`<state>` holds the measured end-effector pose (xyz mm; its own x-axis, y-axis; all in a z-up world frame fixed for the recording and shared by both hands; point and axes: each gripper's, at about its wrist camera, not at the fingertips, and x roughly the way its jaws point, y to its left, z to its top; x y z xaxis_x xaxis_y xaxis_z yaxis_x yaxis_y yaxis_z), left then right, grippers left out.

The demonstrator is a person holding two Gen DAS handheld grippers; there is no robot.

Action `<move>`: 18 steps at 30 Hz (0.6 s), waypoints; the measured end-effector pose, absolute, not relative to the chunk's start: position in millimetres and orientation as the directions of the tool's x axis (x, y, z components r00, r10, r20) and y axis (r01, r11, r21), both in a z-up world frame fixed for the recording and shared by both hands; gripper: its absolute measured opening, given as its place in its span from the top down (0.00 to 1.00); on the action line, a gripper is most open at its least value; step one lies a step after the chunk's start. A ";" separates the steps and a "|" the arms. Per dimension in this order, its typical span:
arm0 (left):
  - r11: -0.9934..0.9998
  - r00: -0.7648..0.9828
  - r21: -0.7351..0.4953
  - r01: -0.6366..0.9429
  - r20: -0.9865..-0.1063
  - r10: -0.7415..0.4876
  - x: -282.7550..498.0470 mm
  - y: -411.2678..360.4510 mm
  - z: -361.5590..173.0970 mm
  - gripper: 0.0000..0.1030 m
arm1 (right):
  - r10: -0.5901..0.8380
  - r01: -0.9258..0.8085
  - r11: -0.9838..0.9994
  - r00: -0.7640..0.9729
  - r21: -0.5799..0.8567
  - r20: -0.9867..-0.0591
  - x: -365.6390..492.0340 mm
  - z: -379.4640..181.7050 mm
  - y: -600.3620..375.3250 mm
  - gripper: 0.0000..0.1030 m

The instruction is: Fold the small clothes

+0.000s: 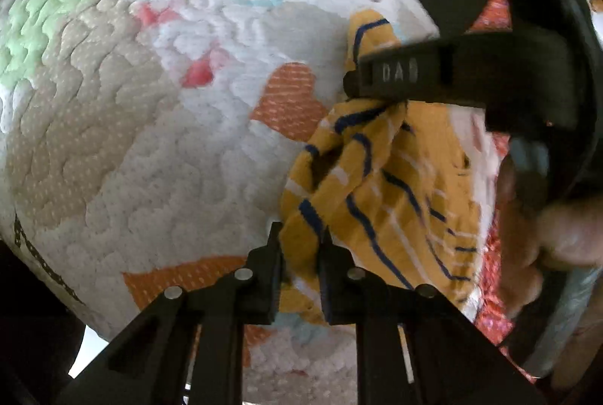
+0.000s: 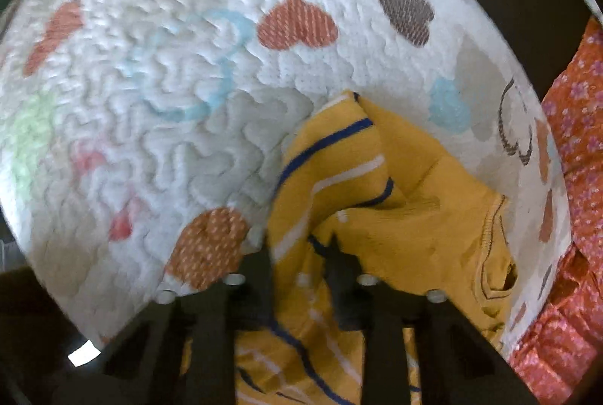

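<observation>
Left wrist view only: the right gripper (image 1: 352,81) enters from the right edge, its black finger marked "DAB" lying across the mid right of the frame, and the person's hand (image 1: 546,239) wraps its handle at lower right. Right wrist view only: the shirt's ribbed neckline (image 2: 493,246) at lower right, plus a plain yellow panel above it.

Yellow striped shirt (image 1: 377,186) (image 2: 339,179): mustard knit, navy and white stripes, bunched and creased, partly lifted off the heart-print quilt (image 1: 150,103) (image 2: 188,103). It sits right of centre in the left view, lower centre to lower right in the right view. Orange floral fabric (image 2: 576,149) (image 1: 493,17) runs along the right edge in both views.

Left gripper (image 1: 301,239), bottom centre: jaws pinched on a fold of the shirt's lower edge, cloth fills the narrow gap between them. Right gripper (image 2: 299,246), bottom centre of its own view: fingers clamped on a striped fold, fabric spilling below and to the right of them. In the left view its tip presses into the shirt's upper bunch, above and right of the left gripper. Both views slightly motion-blurred.
</observation>
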<state>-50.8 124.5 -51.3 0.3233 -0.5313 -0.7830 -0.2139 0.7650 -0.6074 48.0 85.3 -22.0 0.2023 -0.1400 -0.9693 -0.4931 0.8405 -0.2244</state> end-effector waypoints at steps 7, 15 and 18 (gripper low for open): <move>0.835 0.359 -0.549 -0.020 -0.784 -0.507 -71.3 62.9 1.5 0.86 | 0.071 -0.374 0.925 0.344 -0.067 -0.936 7.1 33.1 15.0 0.84; 0.854 0.286 -0.461 0.242 -0.807 -0.517 -88.8 -81.5 35.5 0.86 | 0.176 -0.144 0.982 0.461 0.123 -0.870 -25.4 77.4 -139.6 0.84; 0.842 0.253 -0.431 0.325 -0.818 -0.517 -96.6 -132.1 30.1 0.85 | 0.159 -0.029 0.986 0.473 0.165 -0.867 -36.2 70.8 -211.3 0.84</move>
